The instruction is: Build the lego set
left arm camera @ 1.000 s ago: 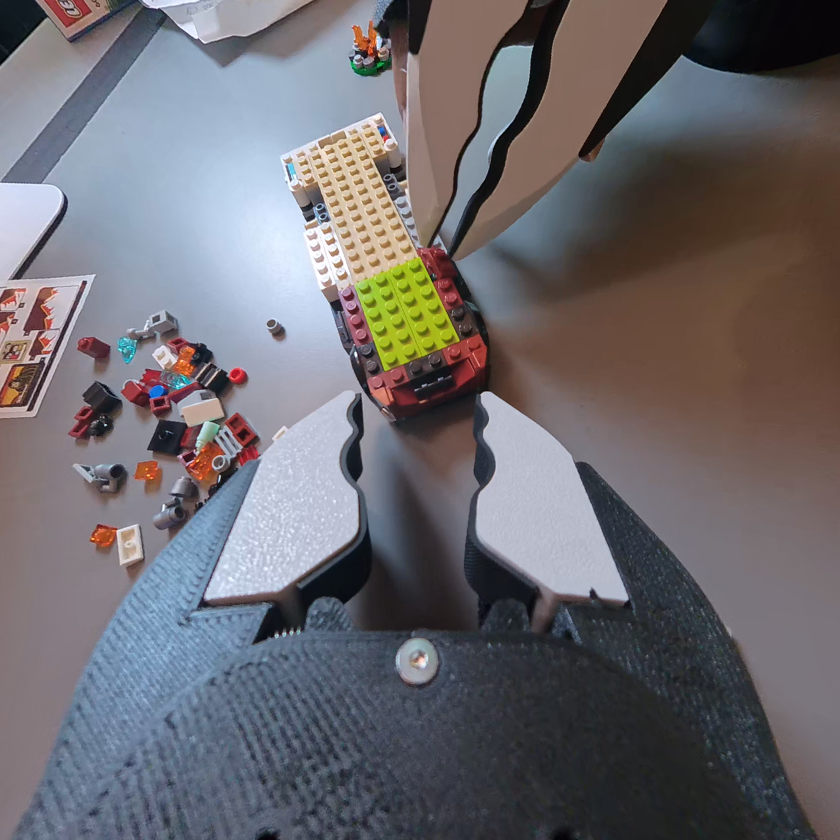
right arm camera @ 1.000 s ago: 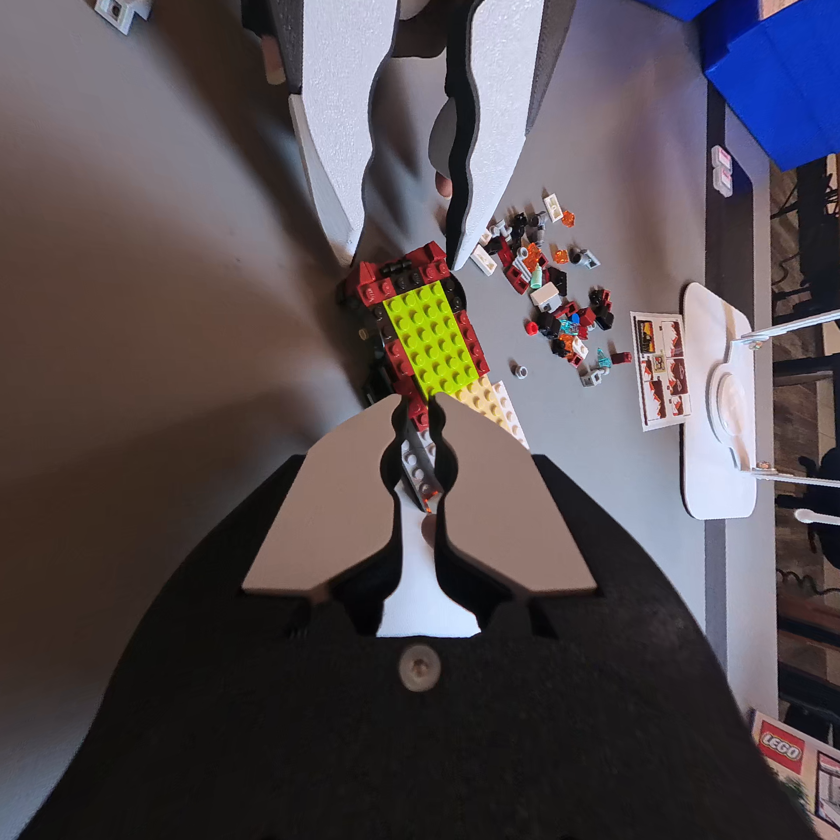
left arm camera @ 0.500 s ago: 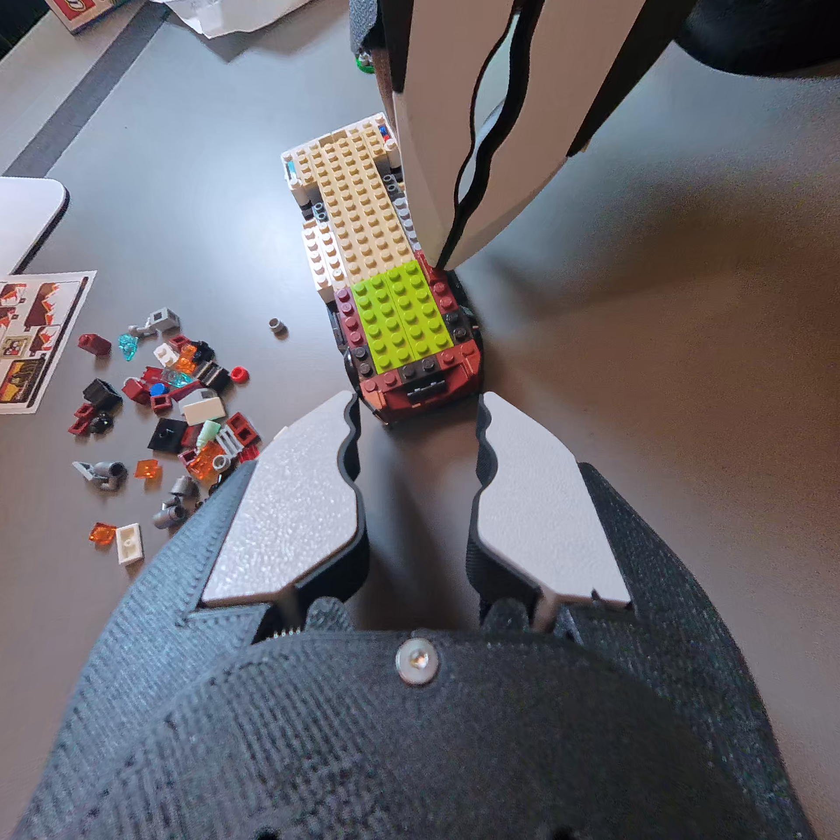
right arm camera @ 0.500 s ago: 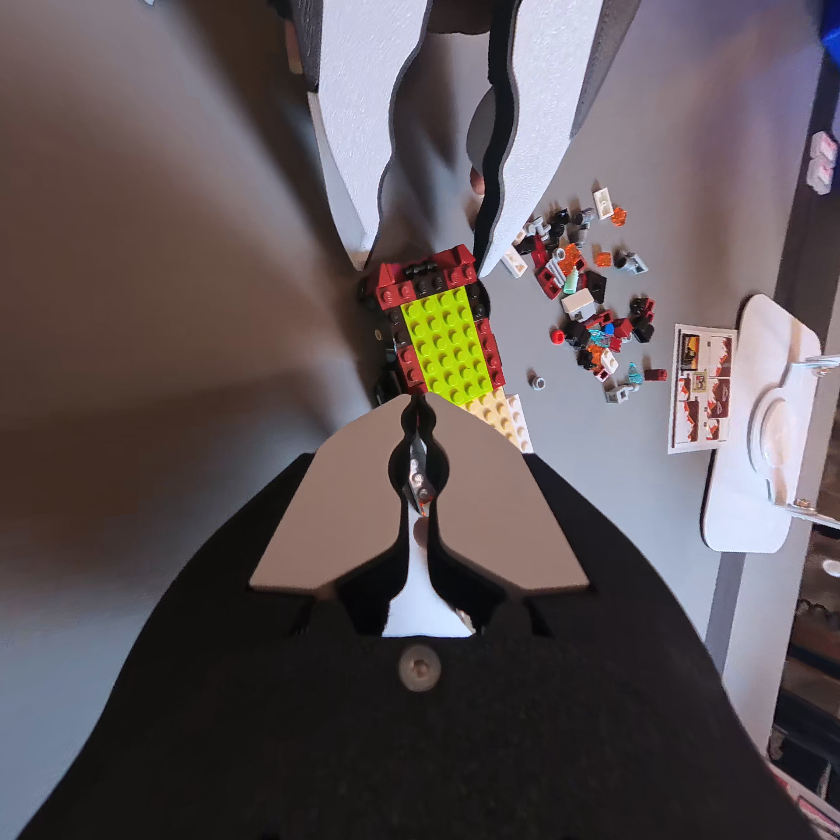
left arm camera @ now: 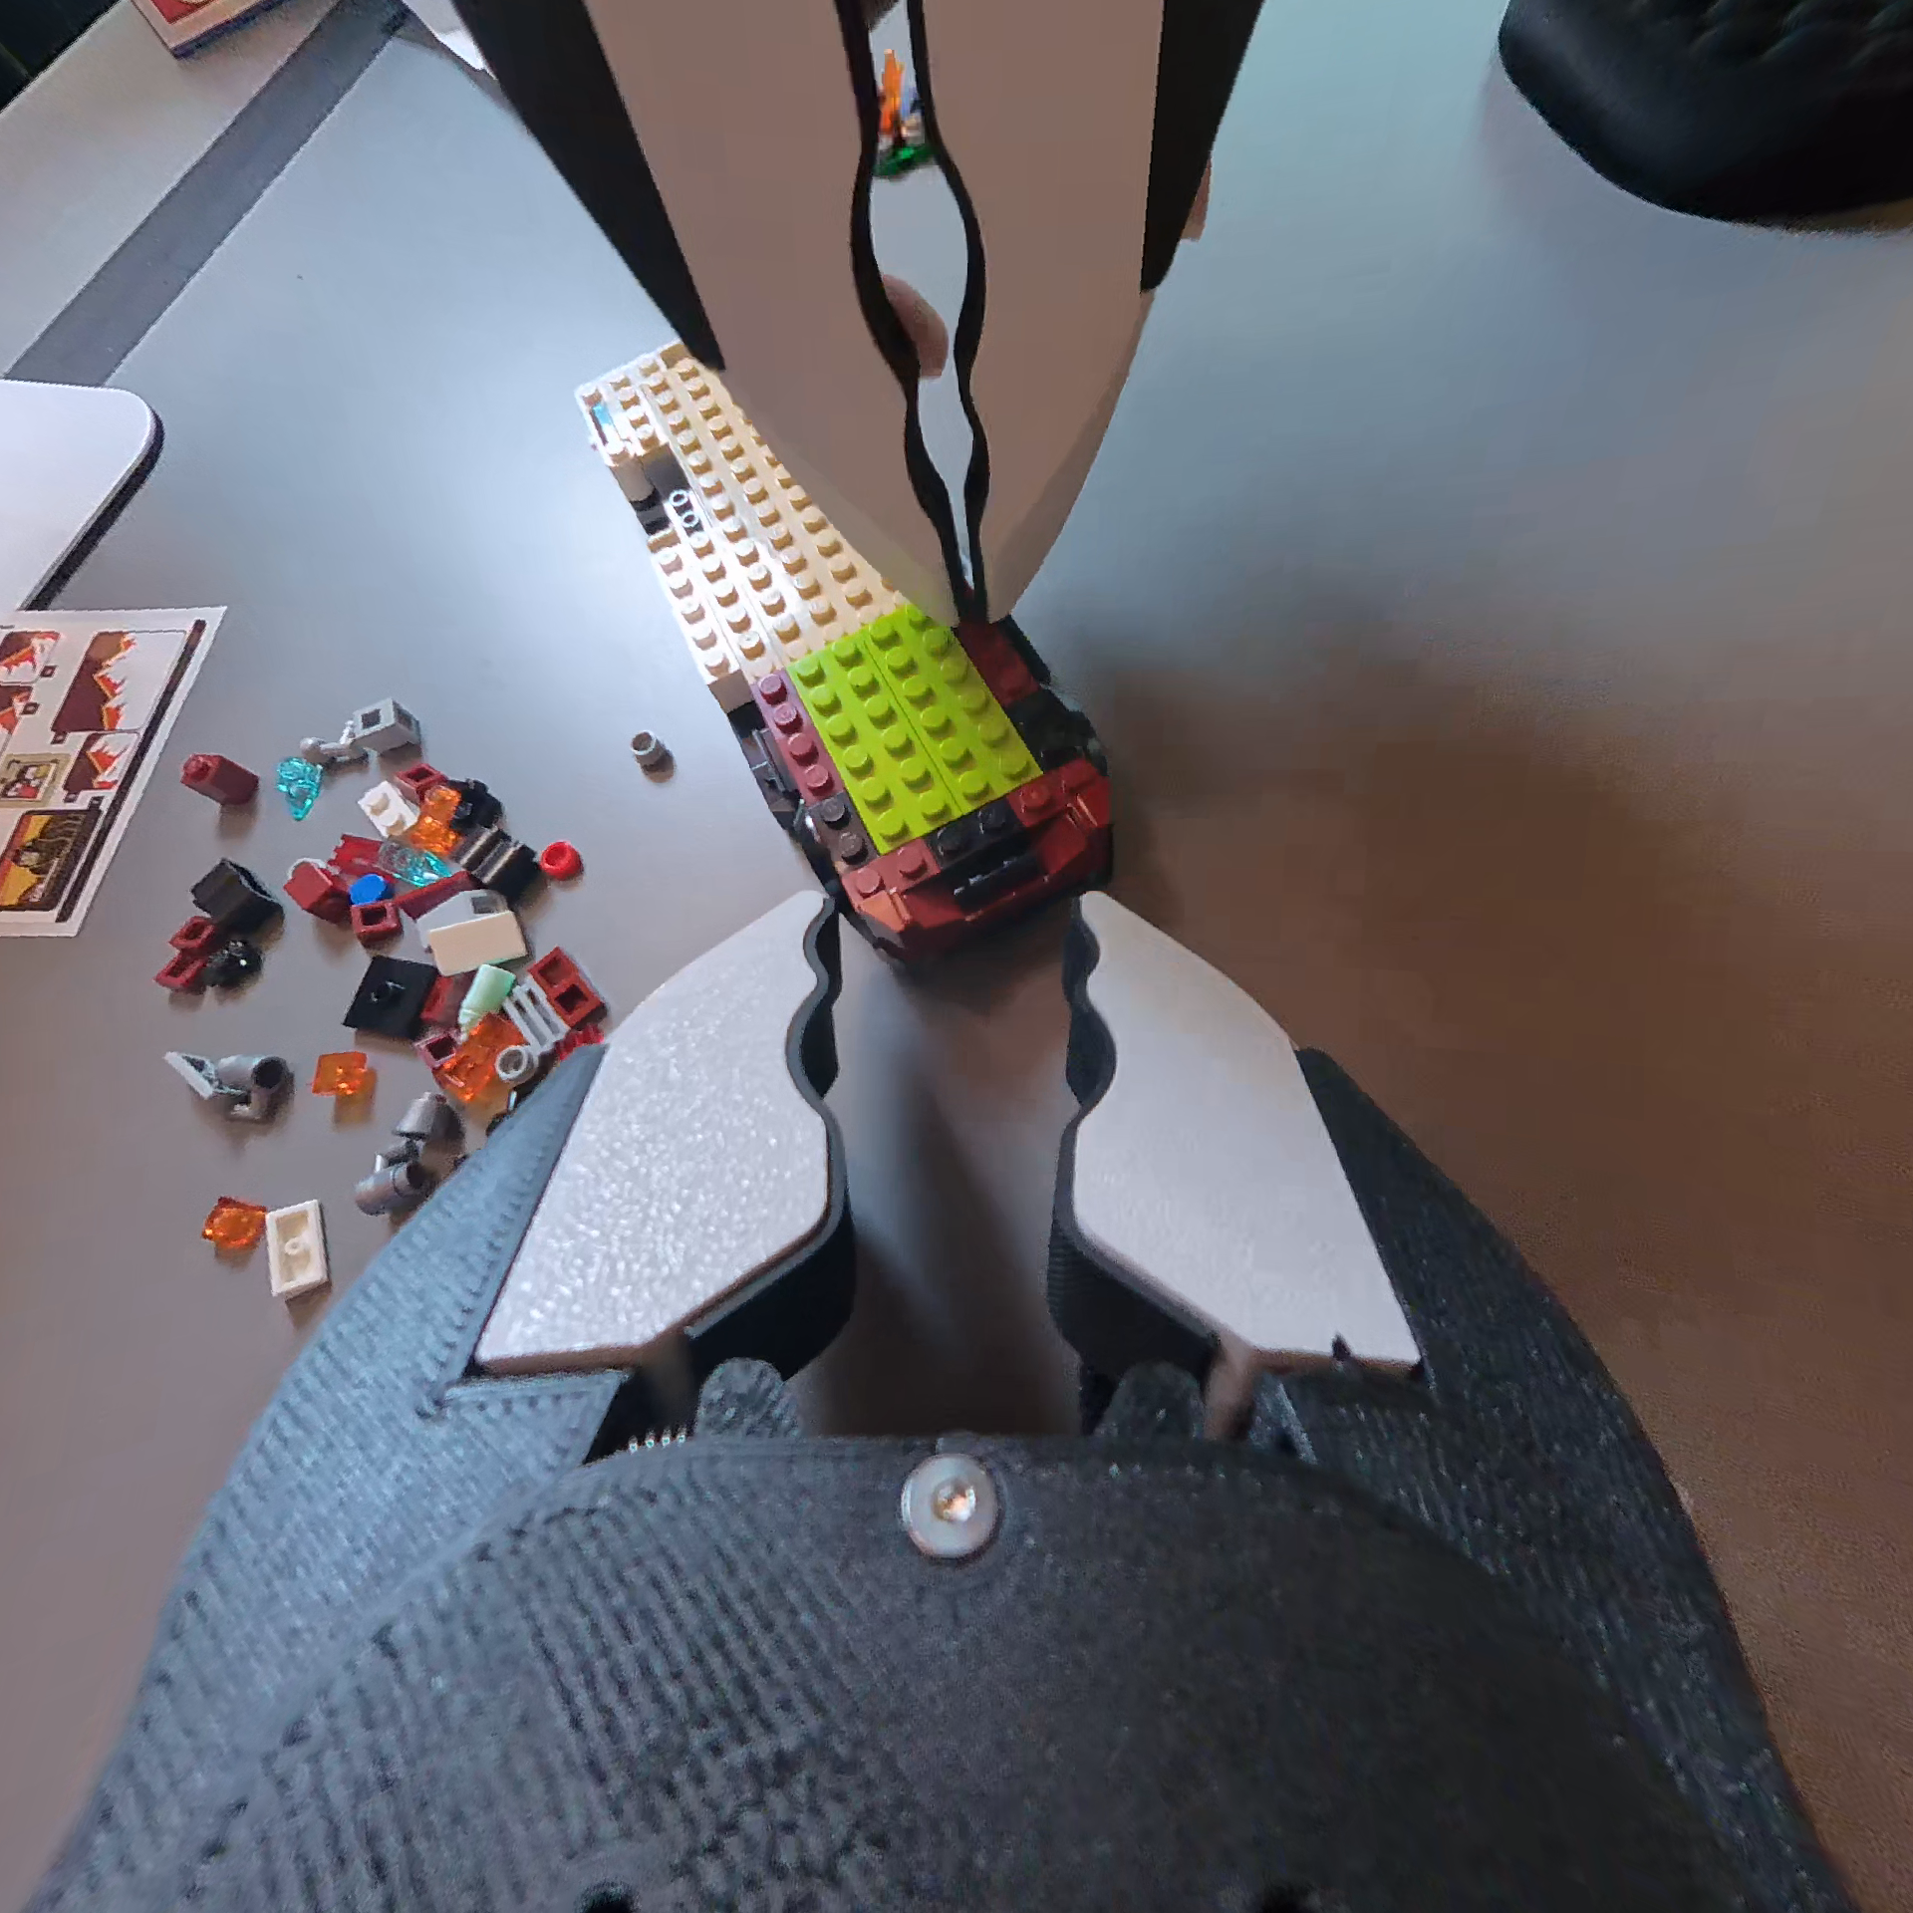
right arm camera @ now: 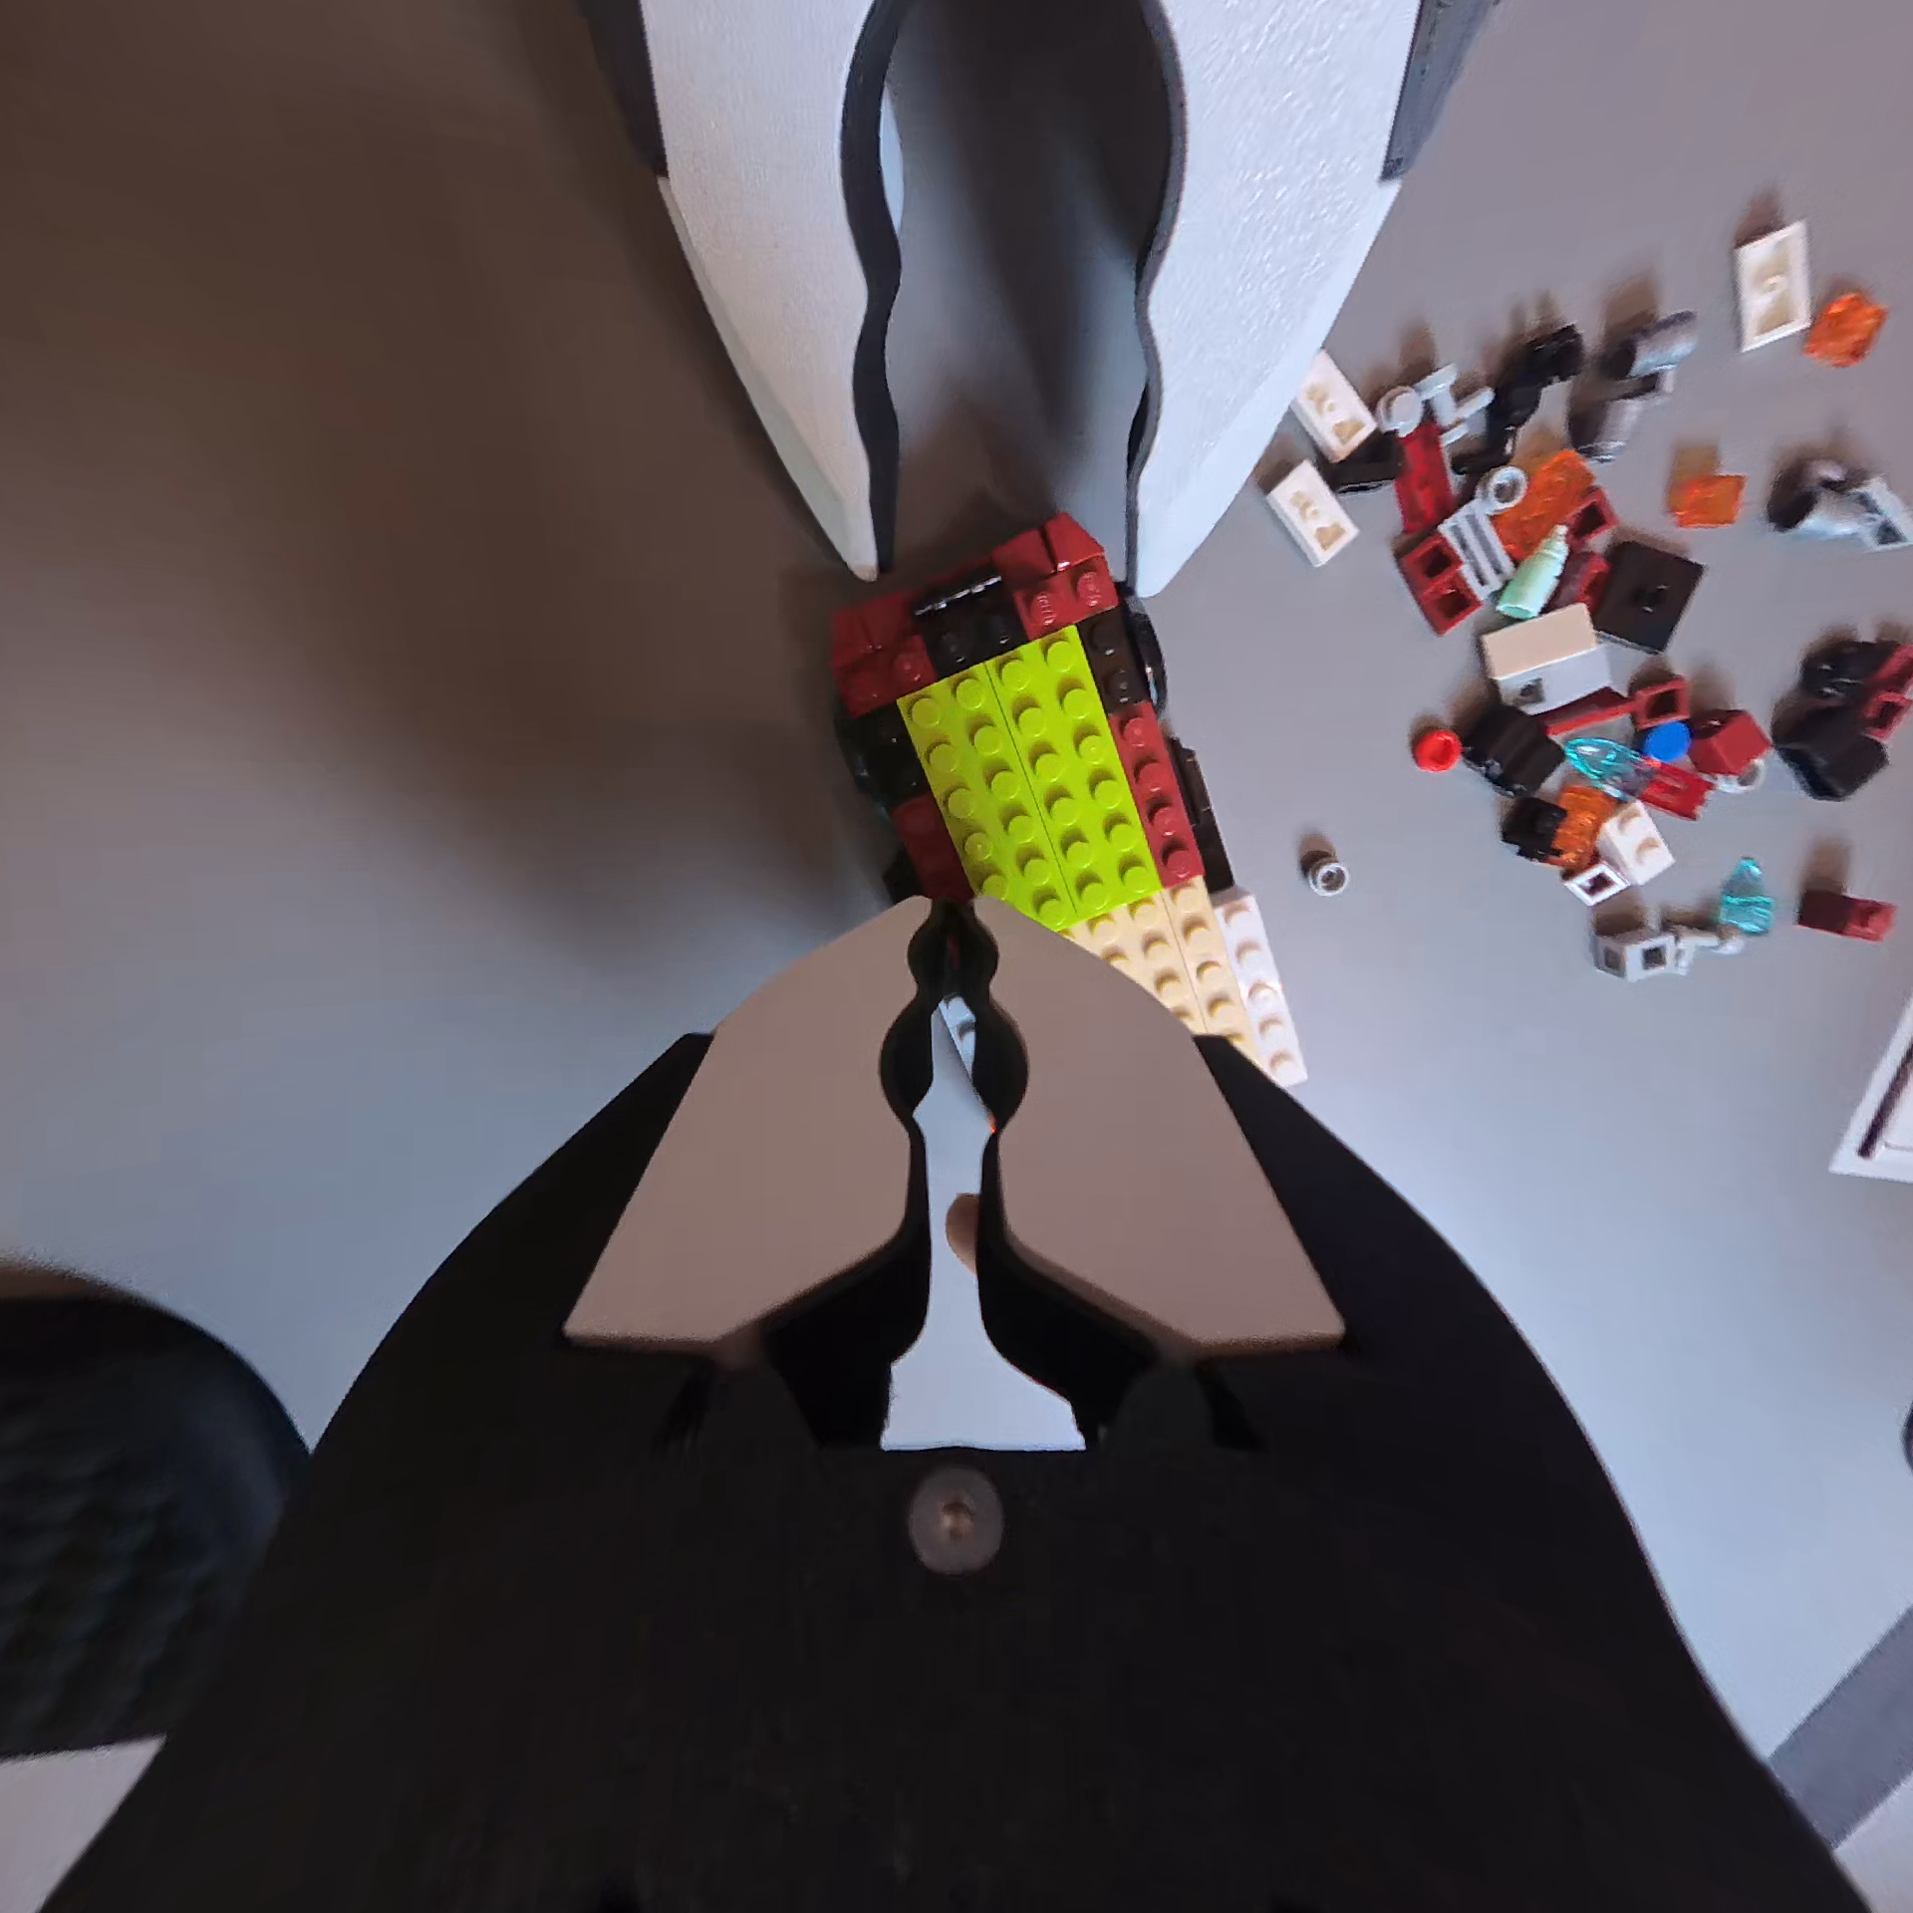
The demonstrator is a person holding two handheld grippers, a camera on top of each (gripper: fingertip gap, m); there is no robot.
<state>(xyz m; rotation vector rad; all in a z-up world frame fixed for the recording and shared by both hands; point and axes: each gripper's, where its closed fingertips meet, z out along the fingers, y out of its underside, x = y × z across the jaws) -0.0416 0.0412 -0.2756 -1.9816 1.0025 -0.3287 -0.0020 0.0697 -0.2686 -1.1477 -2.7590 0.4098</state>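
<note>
- My left gripper (left arm camera: 947, 921) stands apart, straddling the dark-red nose of the studded lime, tan and dark-red brick model (left arm camera: 911, 725) on the grey table (left arm camera: 1449, 725);
- my right gripper (right arm camera: 952, 906) is pinched together at the model's dark-red side edge; loose small bricks (left arm camera: 414, 932) lie nearby.

Studded plastic brick model (left arm camera: 911, 725): lime green centre, dark red and black border, tan and white far section. Matte grey desk (left arm camera: 1449, 621). Scattered loose small bricks (left arm camera: 414, 932): dark red, black, white, grey, translucent orange, translucent cyan, one blue. Tool fingers (left arm camera: 673, 1139): light grey, speckled, black-edged.
</note>
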